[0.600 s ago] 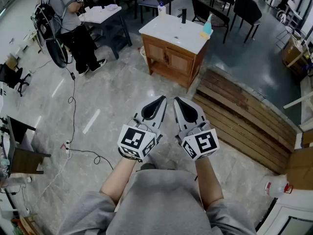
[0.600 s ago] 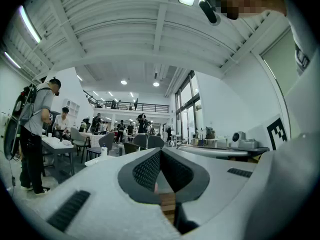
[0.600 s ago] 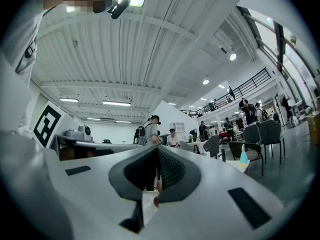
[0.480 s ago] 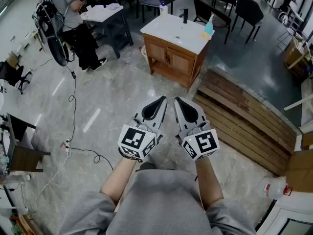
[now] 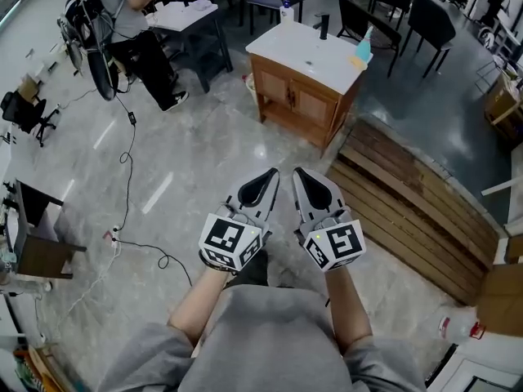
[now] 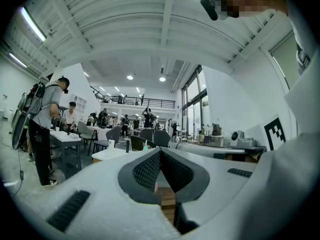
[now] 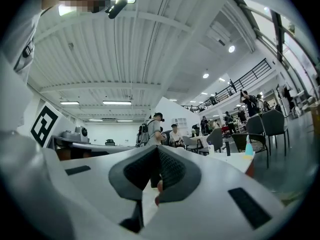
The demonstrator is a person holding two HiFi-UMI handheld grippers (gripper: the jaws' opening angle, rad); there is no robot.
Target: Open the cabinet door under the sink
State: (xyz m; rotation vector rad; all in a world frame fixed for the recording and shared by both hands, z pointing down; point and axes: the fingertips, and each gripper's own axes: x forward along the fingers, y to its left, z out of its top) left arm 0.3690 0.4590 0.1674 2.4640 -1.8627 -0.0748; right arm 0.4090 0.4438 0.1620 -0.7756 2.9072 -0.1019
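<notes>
Approach stage, seen from the head view. The left tool (image 5: pixel 270 175) and right tool (image 5: pixel 301 175) were held side by side and roughly level in front of the body. Each had its jaws closed together with nothing between them, as was shown in both gripper views. The wooden sink cabinet (image 5: pixel 304 96) stood well apart from both tools, straight ahead and slightly to the right. Its long side ran from upper left to lower right, and its two doors (image 5: pixel 294 96) were shut and turned toward the tools. The paired handles lay almost in line with the gap between the tools, so neither hand was judged clearly nearer. Only bare floor (image 5: pixel 212 149) lay between, so a walk forward was judged necessary before any reach. A stack of wooden planks (image 5: pixel 409 194) lay beside the cabinet on the right, and a cable (image 5: pixel 127 166) trailed on the left. A blue bottle (image 5: pixel 363 49) stood on the sink top (image 5: pixel 306 51). A person (image 5: pixel 135 19) stood at a table (image 5: pixel 184 15) beyond.
</notes>
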